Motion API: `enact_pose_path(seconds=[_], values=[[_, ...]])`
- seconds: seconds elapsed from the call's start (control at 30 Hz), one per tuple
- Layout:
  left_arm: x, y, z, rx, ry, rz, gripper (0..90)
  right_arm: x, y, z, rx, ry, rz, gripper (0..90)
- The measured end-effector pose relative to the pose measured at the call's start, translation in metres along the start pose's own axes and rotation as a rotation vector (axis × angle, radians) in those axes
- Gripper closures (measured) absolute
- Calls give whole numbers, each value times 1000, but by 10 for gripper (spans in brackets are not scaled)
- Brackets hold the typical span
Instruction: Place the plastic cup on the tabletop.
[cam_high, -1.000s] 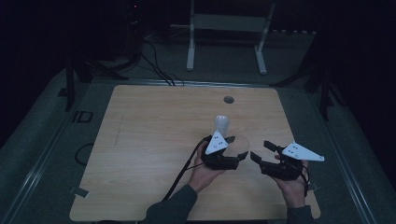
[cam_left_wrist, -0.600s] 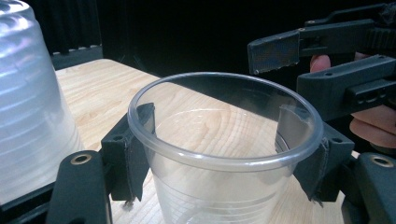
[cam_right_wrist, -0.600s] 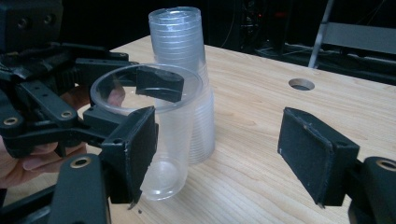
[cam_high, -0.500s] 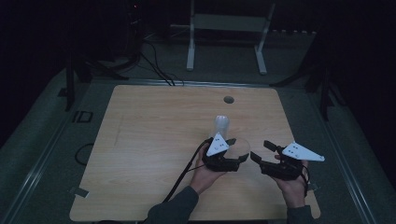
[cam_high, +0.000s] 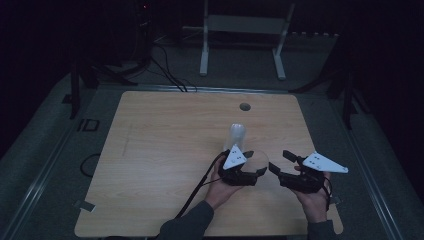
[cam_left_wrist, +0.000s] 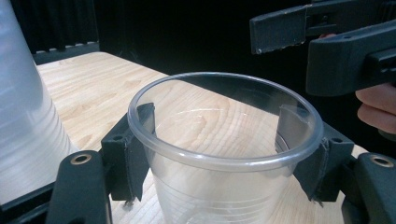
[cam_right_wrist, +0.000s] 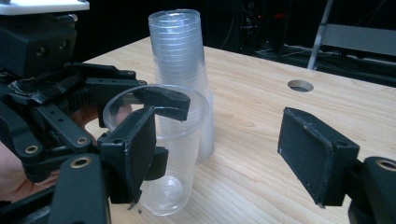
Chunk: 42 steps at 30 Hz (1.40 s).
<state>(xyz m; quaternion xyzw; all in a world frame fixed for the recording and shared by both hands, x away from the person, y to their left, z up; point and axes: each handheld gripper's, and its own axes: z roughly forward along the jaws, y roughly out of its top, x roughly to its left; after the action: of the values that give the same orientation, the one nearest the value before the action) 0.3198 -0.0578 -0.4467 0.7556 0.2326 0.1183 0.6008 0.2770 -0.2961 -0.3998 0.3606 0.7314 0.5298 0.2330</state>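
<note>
Though dim, seemingly unmarked clear cup (cam_left_wrist: 224, 154)

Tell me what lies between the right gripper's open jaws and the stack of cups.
The right gripper view shows bare wooden table between the right gripper and the stack of cups; beside it, the left gripper holds one clear cup.

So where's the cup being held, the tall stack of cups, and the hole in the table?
Held cup (cam_left_wrist: 224, 154): left gripper view, front rim.
Cup stack (cam_right_wrist: 180, 60): right gripper view, side wall.
Table hole (cam_high: 245, 106): high view, its middle.
</note>
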Motion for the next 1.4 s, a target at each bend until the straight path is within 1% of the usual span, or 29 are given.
enact_pose_path(seconds=[0.07, 0.73, 1.03, 1.4], values=[[0, -2, 1, 2, -1, -4, 293, 0, 0, 0, 0, -1, 0, 278], [-4, -14, 7, 7, -13, 0, 293, 0, -1, 1, -2, 0, 4, 278], [-6, -17, 8, -4, -24, -2, 293, 0, -1, 1, -2, 0, 5, 277], [-7, -24, 11, 8, -31, -1, 292, 0, -1, 1, 0, 1, 4, 277]])
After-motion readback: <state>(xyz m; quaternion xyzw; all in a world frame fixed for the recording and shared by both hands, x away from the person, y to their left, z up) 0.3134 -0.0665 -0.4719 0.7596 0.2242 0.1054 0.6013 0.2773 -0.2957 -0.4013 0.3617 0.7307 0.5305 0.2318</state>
